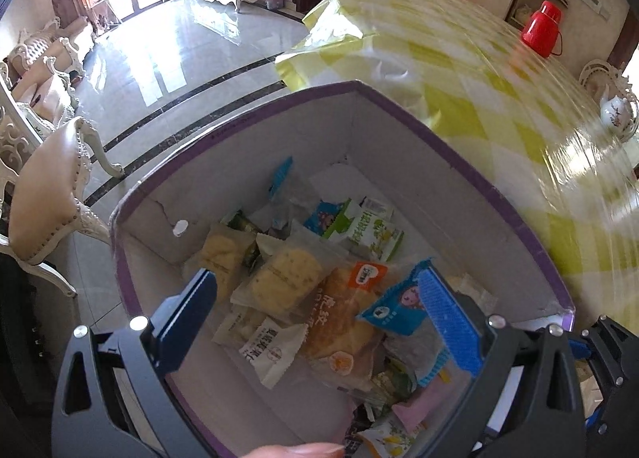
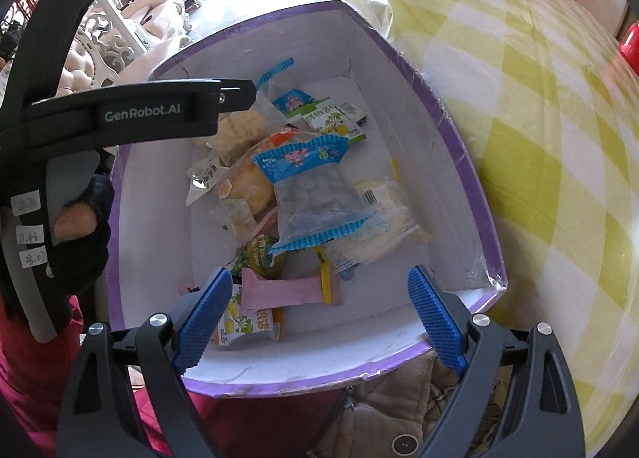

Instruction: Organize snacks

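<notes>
Purple-rimmed box (image 2: 459,146) w/ mixed snack packs (image 2: 307,194), both grippers' jaws wide, empty.

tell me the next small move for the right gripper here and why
Probably lower the right gripper onto the pink packet and close. Its jaws stand open and empty above the purple-rimmed box, and that packet lies flat on top of the pile right between its fingers. The left gripper is open too, over the bread packets.

Purple-rimmed white box (image 2: 451,130); yellow-white checked tablecloth (image 2: 539,146); pink wrapper (image 2: 279,292); red flask (image 1: 541,28).
</notes>
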Demonstrator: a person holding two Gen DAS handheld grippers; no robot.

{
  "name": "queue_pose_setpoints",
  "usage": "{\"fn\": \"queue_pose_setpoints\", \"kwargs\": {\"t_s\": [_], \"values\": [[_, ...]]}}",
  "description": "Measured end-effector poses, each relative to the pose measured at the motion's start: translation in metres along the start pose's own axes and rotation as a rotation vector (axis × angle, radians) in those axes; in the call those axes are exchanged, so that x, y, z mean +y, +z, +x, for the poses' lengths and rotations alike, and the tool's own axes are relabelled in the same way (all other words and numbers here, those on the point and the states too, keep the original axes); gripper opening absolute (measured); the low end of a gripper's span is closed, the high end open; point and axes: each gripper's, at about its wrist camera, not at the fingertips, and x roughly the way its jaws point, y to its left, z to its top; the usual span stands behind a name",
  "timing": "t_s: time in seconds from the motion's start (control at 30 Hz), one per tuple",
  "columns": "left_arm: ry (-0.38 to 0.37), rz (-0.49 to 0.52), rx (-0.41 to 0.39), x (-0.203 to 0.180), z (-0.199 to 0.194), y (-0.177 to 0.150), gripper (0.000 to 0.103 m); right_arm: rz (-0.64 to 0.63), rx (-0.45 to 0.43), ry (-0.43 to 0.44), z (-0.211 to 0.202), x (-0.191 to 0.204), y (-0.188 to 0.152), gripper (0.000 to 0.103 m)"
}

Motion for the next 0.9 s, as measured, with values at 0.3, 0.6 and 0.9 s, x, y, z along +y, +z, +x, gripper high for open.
{"fn": "queue_pose_setpoints", "kwargs": {"t_s": [0.3,0.6,0.9], "values": [[0.023,0.002,0.027,-0.0012,0.0052,-0.0009,0.101,0.0,0.005,-0.002,0.002,-0.0002,0.0009,0.087],[0.029,-0.006,0.04,0.0015,0.0095,-0.0005,0.101,-0.001,0.006,-0.005,0.0033,-0.0002,0.001,0.087],[0.032,0.003,0.044,0.0002,0.0106,-0.0009,0.101,-0.002,0.008,-0.007,0.0047,-0.0006,0.0011,0.087]]}}
